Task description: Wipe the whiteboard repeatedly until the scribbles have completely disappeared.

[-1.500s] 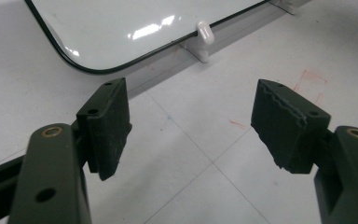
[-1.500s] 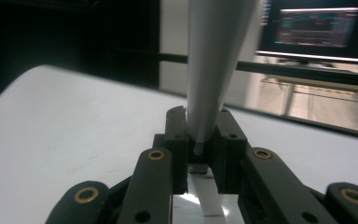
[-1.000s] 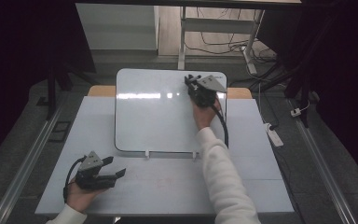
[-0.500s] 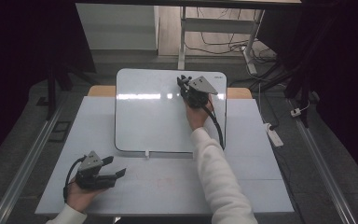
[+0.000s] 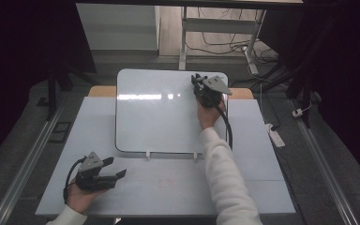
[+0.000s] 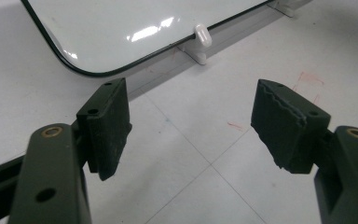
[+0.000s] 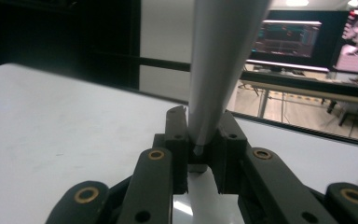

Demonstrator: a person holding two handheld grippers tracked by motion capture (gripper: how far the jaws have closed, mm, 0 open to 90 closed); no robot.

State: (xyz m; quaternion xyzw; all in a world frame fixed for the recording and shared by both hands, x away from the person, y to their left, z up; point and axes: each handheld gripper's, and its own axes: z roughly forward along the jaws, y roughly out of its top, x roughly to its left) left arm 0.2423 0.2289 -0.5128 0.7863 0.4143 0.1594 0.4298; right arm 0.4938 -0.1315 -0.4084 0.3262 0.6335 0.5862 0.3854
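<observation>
A white board (image 5: 159, 117) with a thin black rim lies on the pale table (image 5: 178, 187). My right gripper (image 5: 198, 80) hovers over the board's far right corner, held by a hand in a white sleeve. In the right gripper view my right gripper (image 7: 200, 119) is shut on a pale grey marker (image 7: 219, 60), whose narrow end sits between the jaws just above the board (image 7: 51, 121). My left gripper (image 5: 118, 174) rests at the table's near left, jaws open. In the left gripper view my left gripper (image 6: 191, 116) is open with nothing in it, and the board's near corner (image 6: 121, 28) lies ahead.
Two small white clips (image 5: 147, 154) (image 6: 202, 37) stick out from the board's near edge. Faint red marks (image 6: 307, 79) stain the table. A power strip (image 5: 275, 134) and cables lie on the floor to the right. A white table frame (image 5: 183, 33) stands behind.
My right gripper slid left along the board's far edge with the marker, then came back right towards the corner. The left gripper has stayed put.
</observation>
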